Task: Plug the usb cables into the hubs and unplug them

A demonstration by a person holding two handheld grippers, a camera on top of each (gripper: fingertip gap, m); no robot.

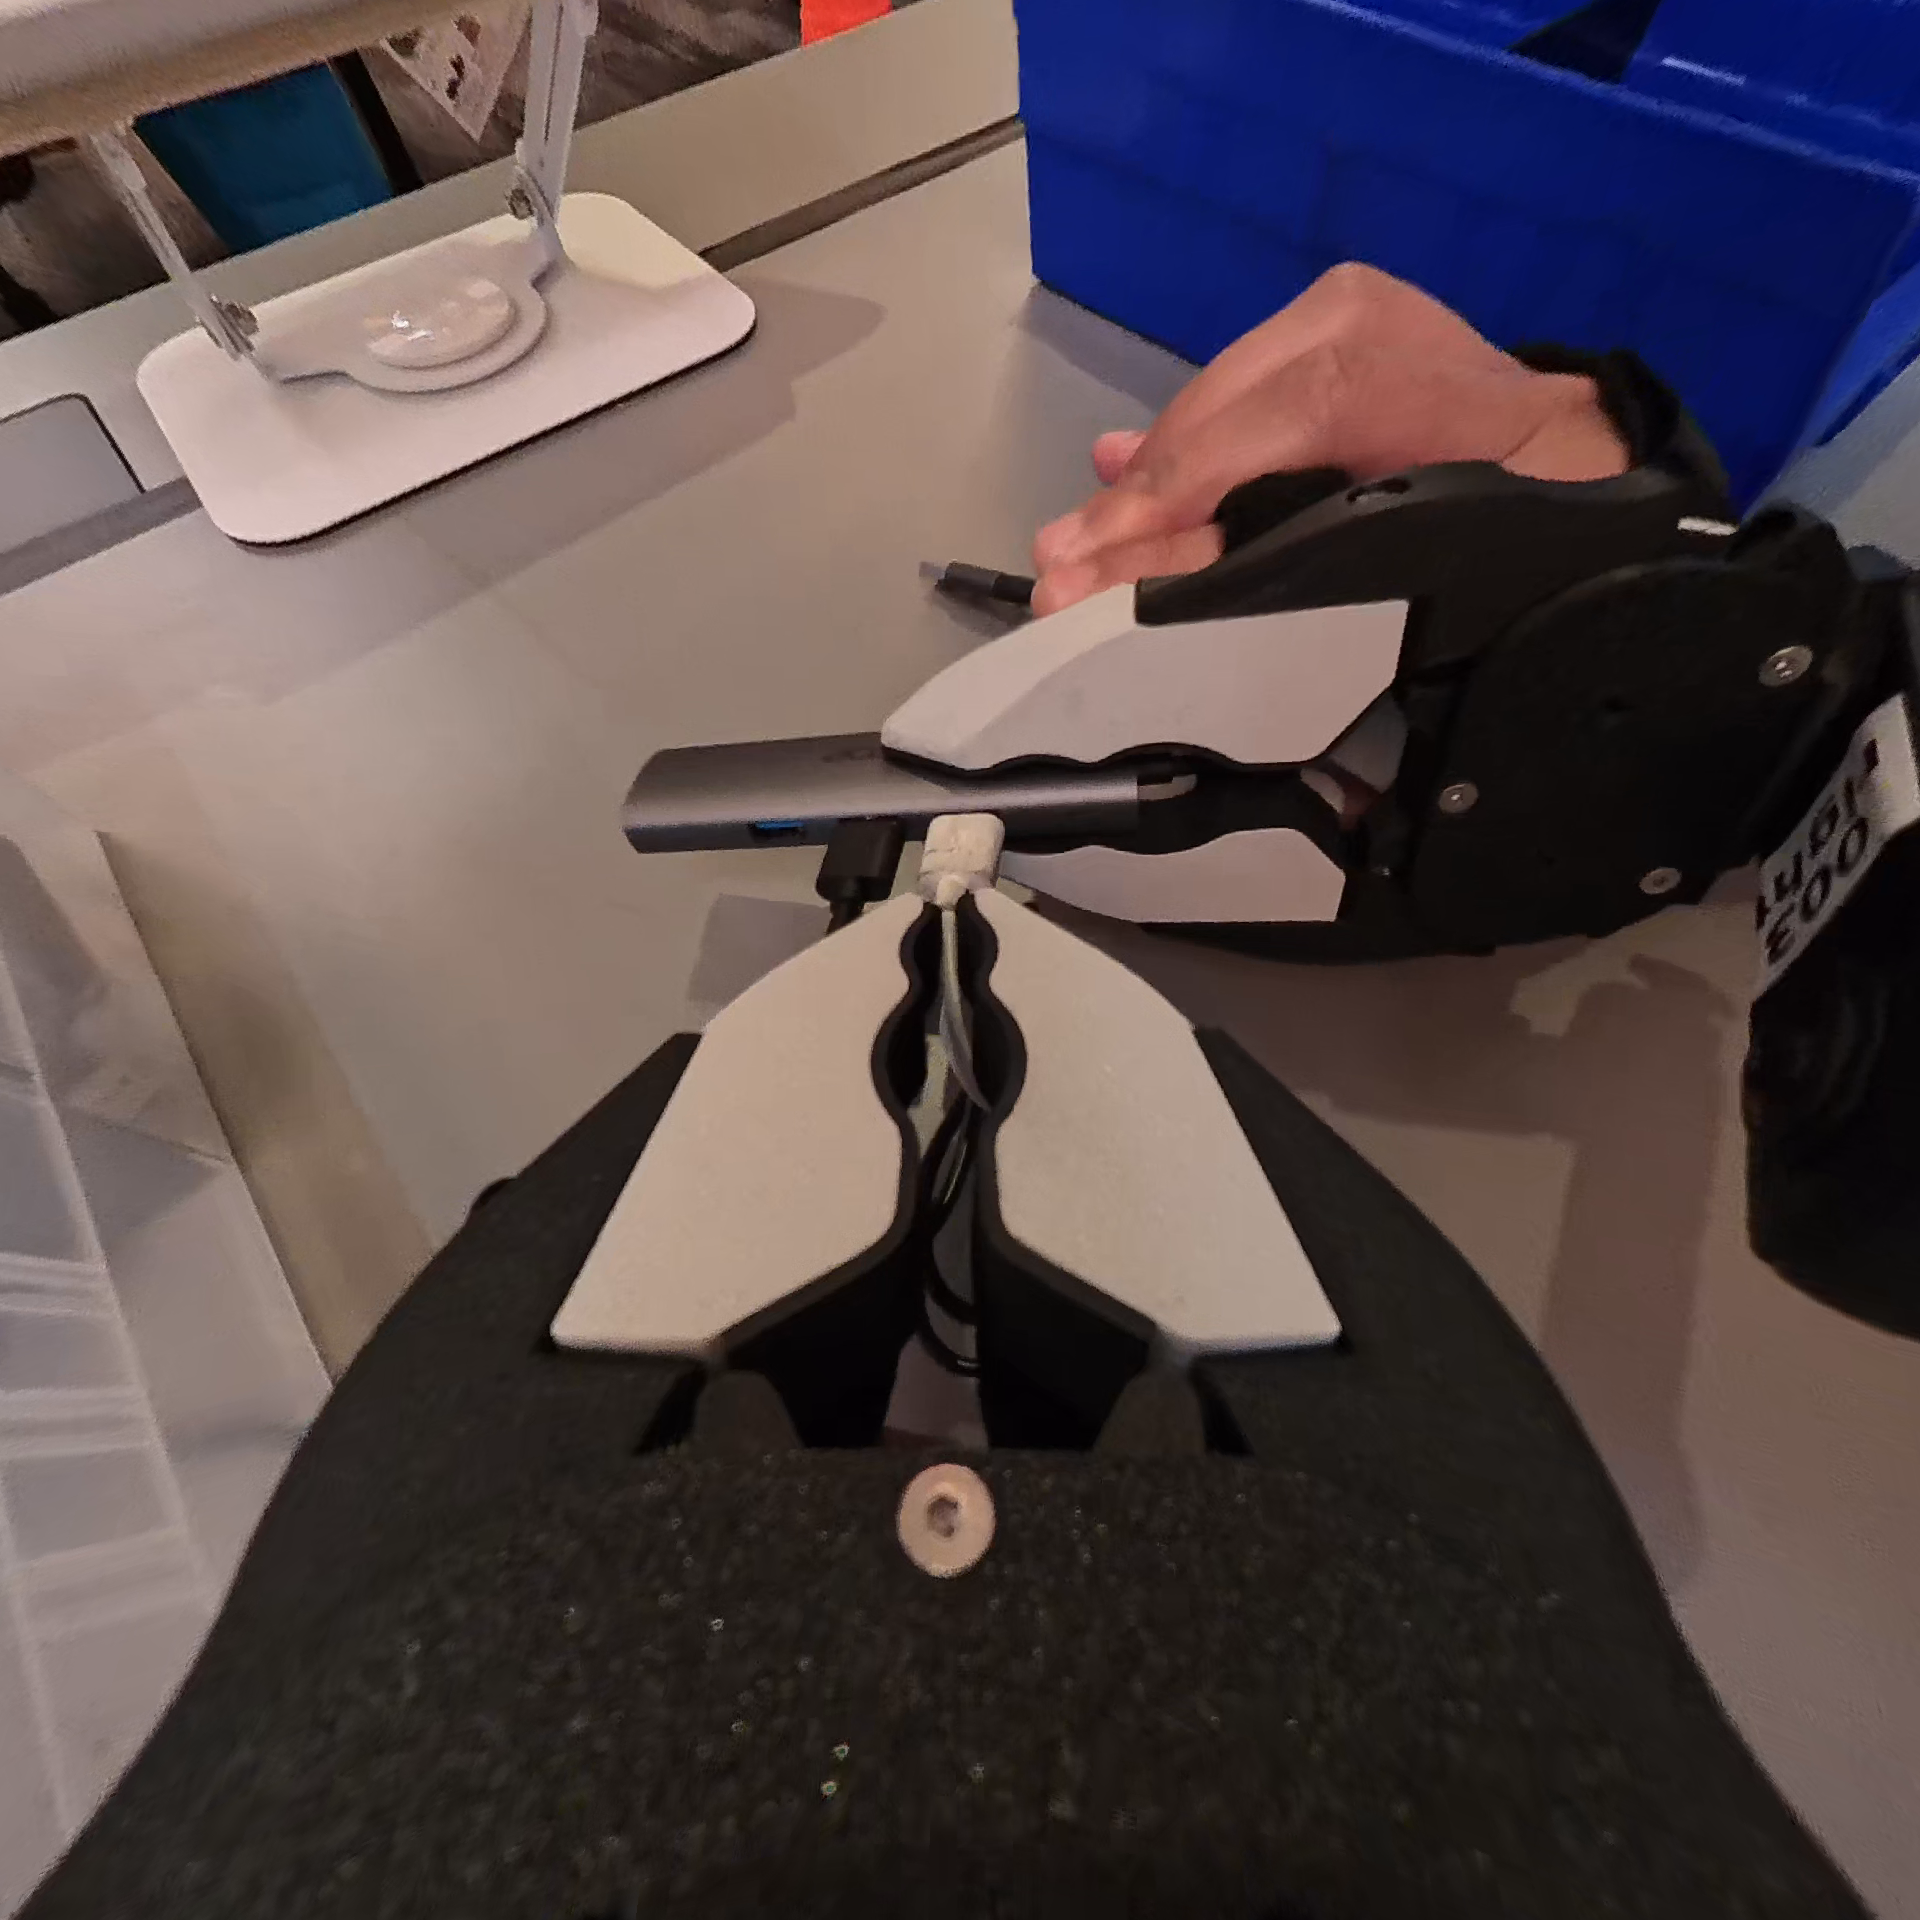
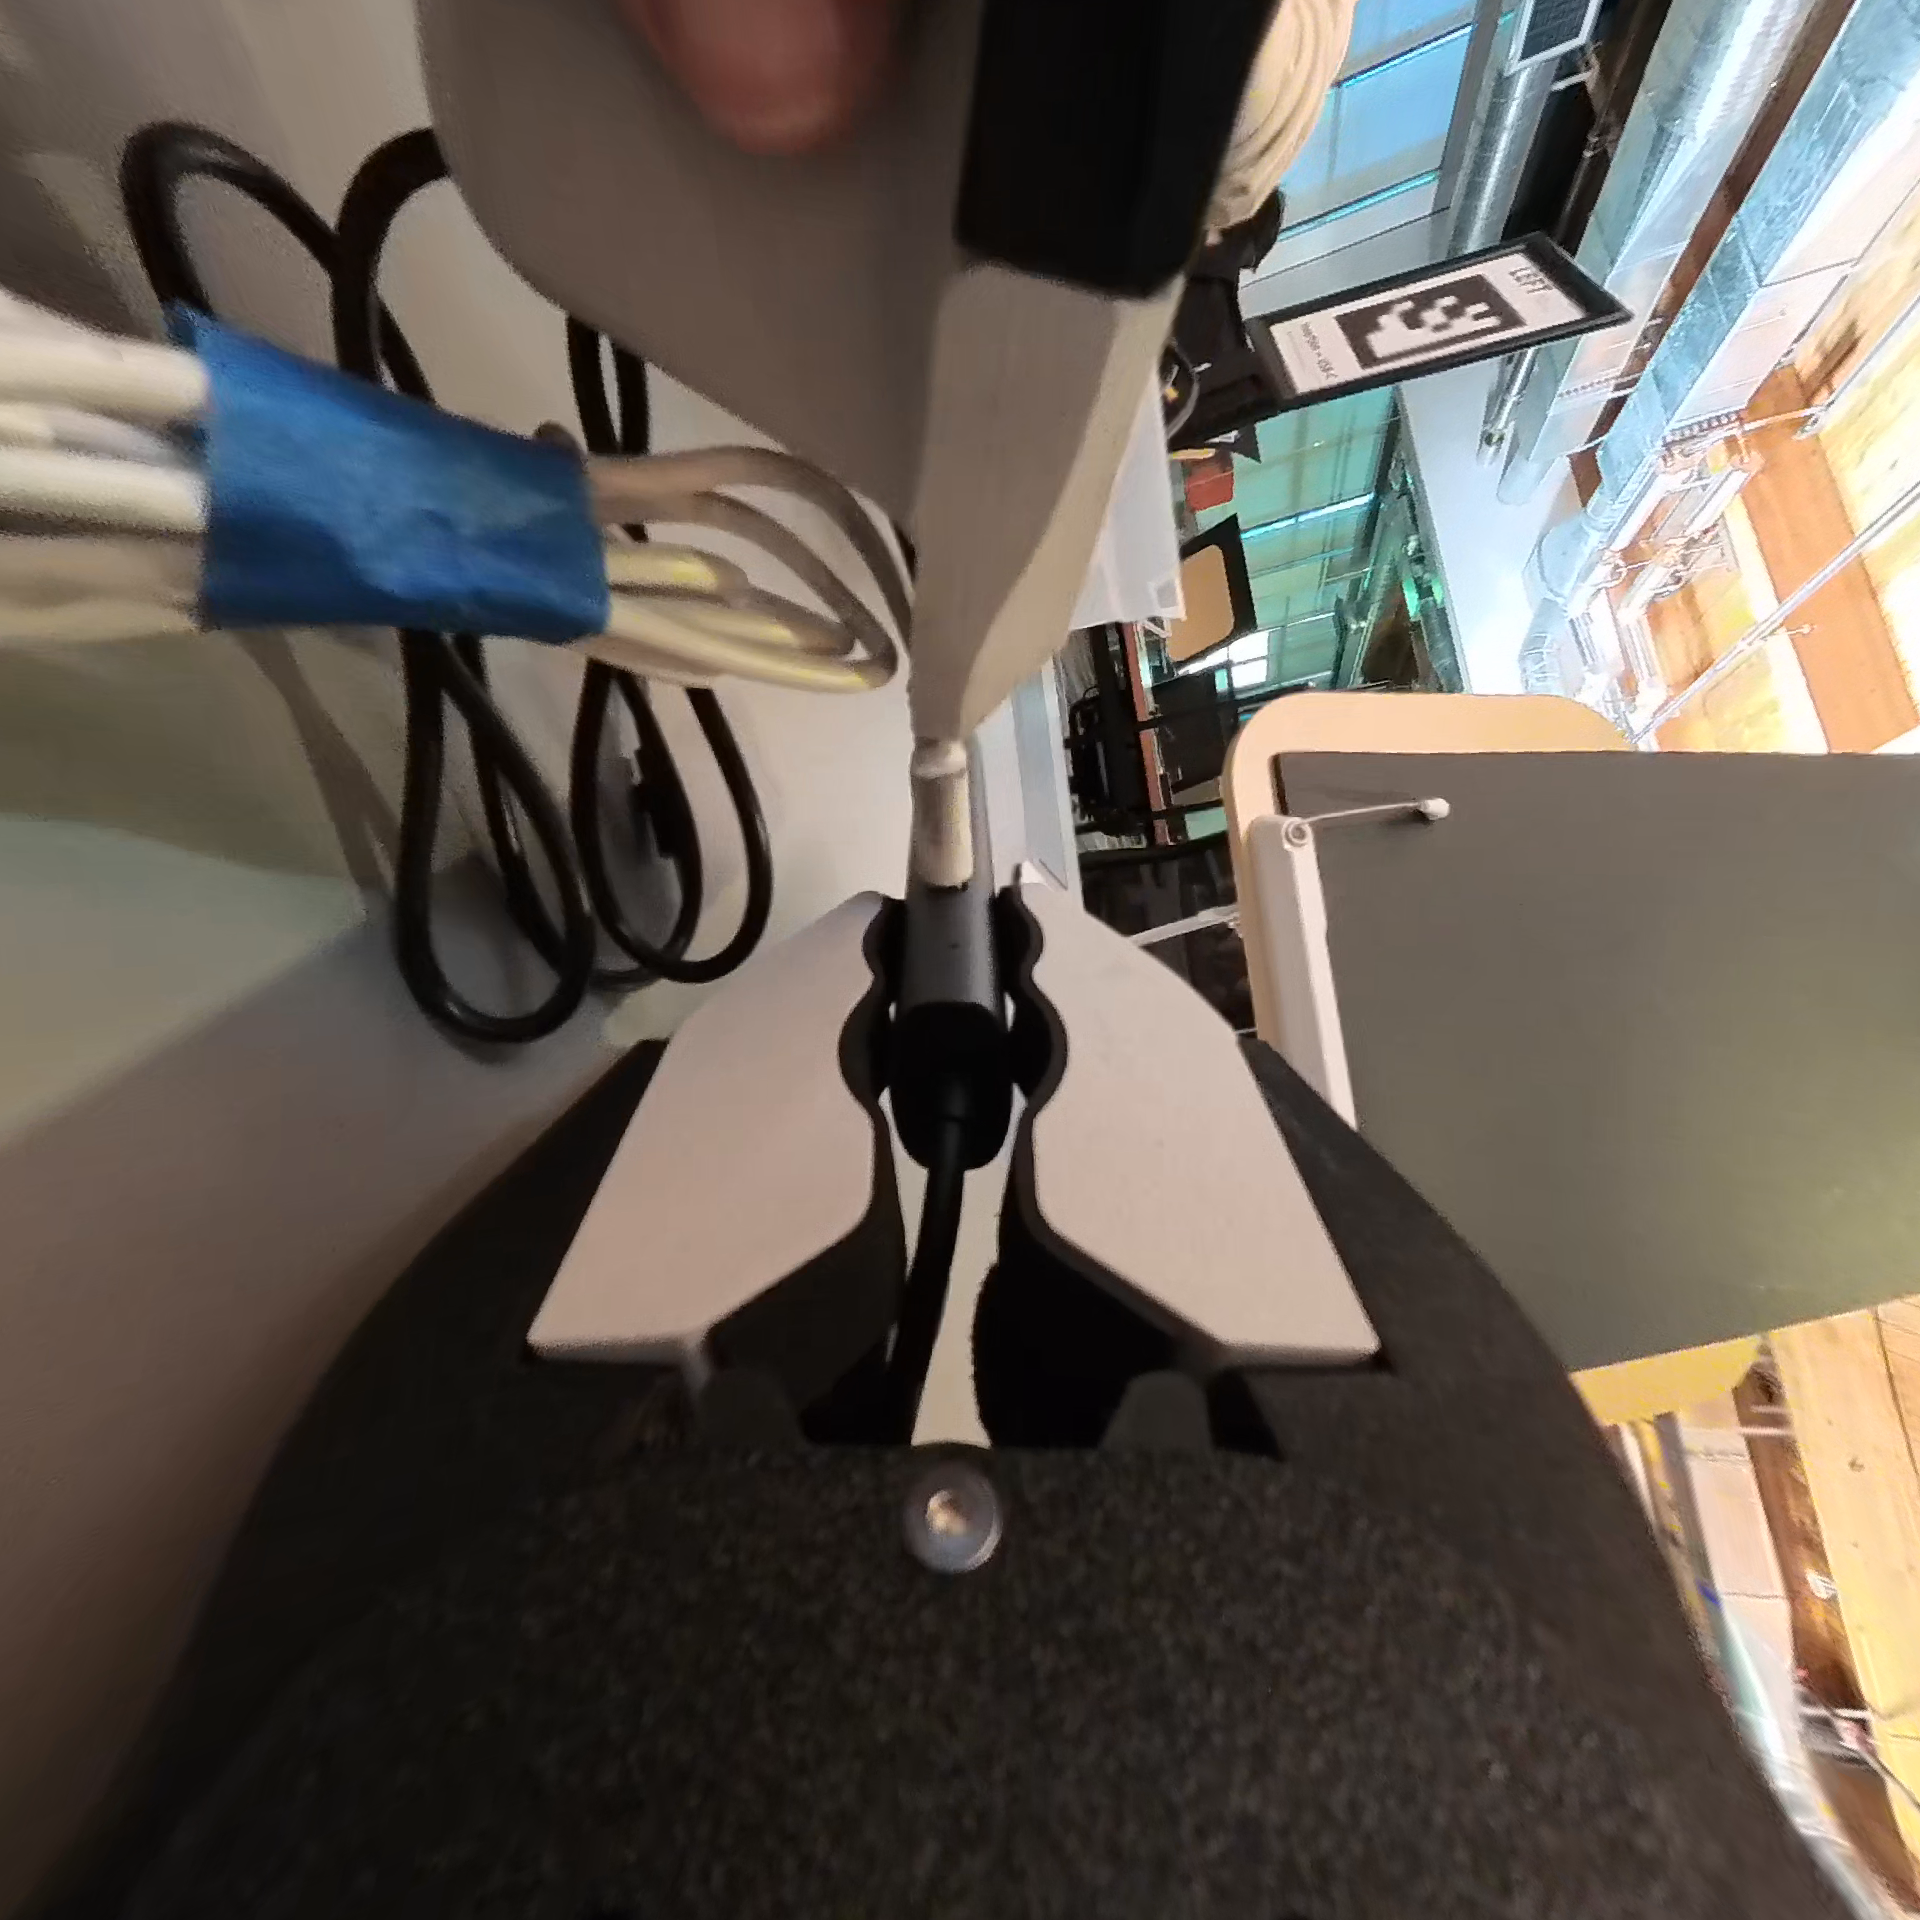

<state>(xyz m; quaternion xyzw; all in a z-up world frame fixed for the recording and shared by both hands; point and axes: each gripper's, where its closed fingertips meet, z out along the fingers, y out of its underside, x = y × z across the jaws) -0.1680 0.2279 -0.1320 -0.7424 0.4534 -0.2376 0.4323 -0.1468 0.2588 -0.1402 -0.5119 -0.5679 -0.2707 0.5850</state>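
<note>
In the left wrist view, my left gripper [image 1: 956, 909] is shut on a white cable just behind its white USB plug [image 1: 961, 847]. The plug's end sits in a side port of the flat grey hub [image 1: 790, 784]. My right gripper [image 1: 987, 805] comes in from the right and is shut on the hub, holding it level above the table. A black plug [image 1: 862, 862] is in the port beside it. In the right wrist view, my right gripper [image 2: 951, 904] clamps the hub [image 2: 951, 956] end-on. The white plug [image 2: 940, 821] meets its front, under the left gripper's fingers [image 2: 997, 468].
A loose black USB plug [image 1: 977, 582] lies on the grey table behind the hub. A white stand base [image 1: 447, 374] is far left, a blue bin [image 1: 1455, 208] far right. White cables bound with blue tape [image 2: 395, 520] and black cable loops [image 2: 520, 831] lie nearby.
</note>
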